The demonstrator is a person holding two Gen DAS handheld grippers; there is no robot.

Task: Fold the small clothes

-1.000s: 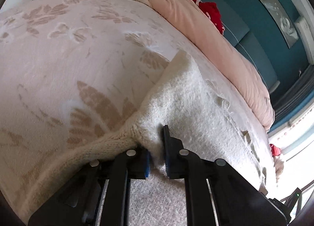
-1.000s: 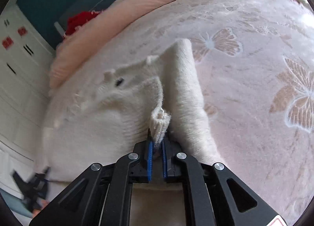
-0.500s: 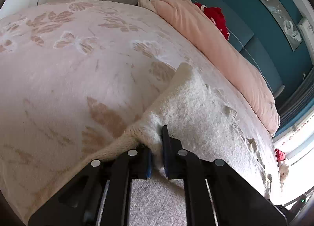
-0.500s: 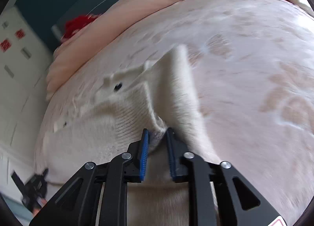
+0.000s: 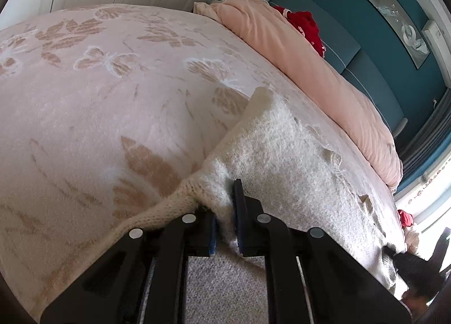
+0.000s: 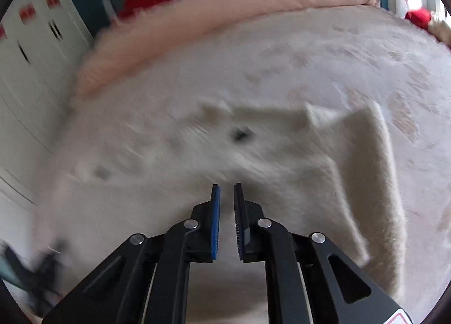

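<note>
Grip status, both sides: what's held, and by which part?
The left gripper is shut on the cream knit garment, pinching a bunched fold at its near edge. The right gripper holds nothing; its jaws stand apart above the fabric.

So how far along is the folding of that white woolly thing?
Early. One flap of the knit garment already lies folded over. The left gripper pinches its edge; the right gripper is empty, fingers slightly apart. Most of it remains spread on the blanket.
</note>
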